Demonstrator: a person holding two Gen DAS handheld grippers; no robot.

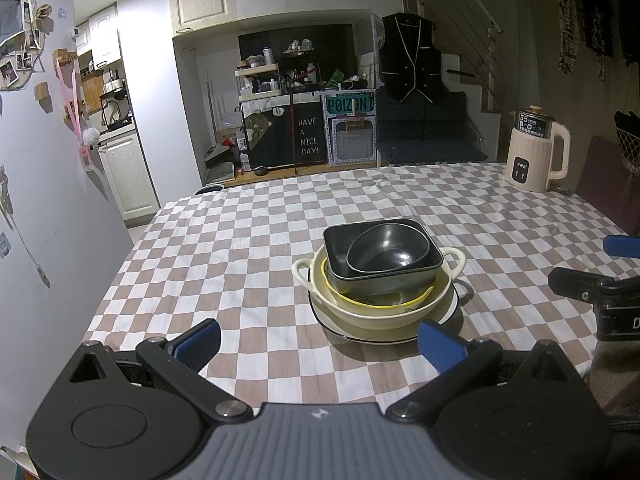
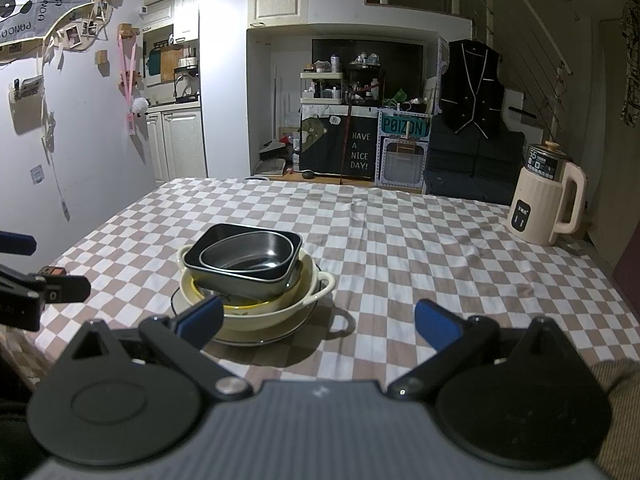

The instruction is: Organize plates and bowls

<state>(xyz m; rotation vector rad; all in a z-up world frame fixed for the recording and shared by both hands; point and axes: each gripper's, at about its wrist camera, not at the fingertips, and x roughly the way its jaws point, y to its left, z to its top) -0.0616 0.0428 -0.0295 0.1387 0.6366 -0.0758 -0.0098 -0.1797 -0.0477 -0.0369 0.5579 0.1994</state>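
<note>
One stack of dishes stands on the checkered table. A white plate (image 1: 448, 312) with a dark rim lies at the bottom. On it sits a cream two-handled bowl (image 1: 384, 312), then a yellow-rimmed bowl (image 1: 380, 302), a black square bowl (image 1: 376, 280), and a small black rounded bowl (image 1: 386, 254) on top. The stack also shows in the right wrist view (image 2: 248, 264). My left gripper (image 1: 320, 346) is open and empty, just short of the stack's near side. My right gripper (image 2: 320, 322) is open and empty, to the right of the stack, its left finger (image 2: 200, 316) in front of the cream bowl.
A cream electric kettle (image 1: 536, 152) stands at the table's far right corner, also in the right wrist view (image 2: 548, 200). The checkered tablecloth (image 1: 248, 248) covers the whole table. A wall runs along the left side. The right gripper's fingers (image 1: 600, 284) show at the left wrist view's right edge.
</note>
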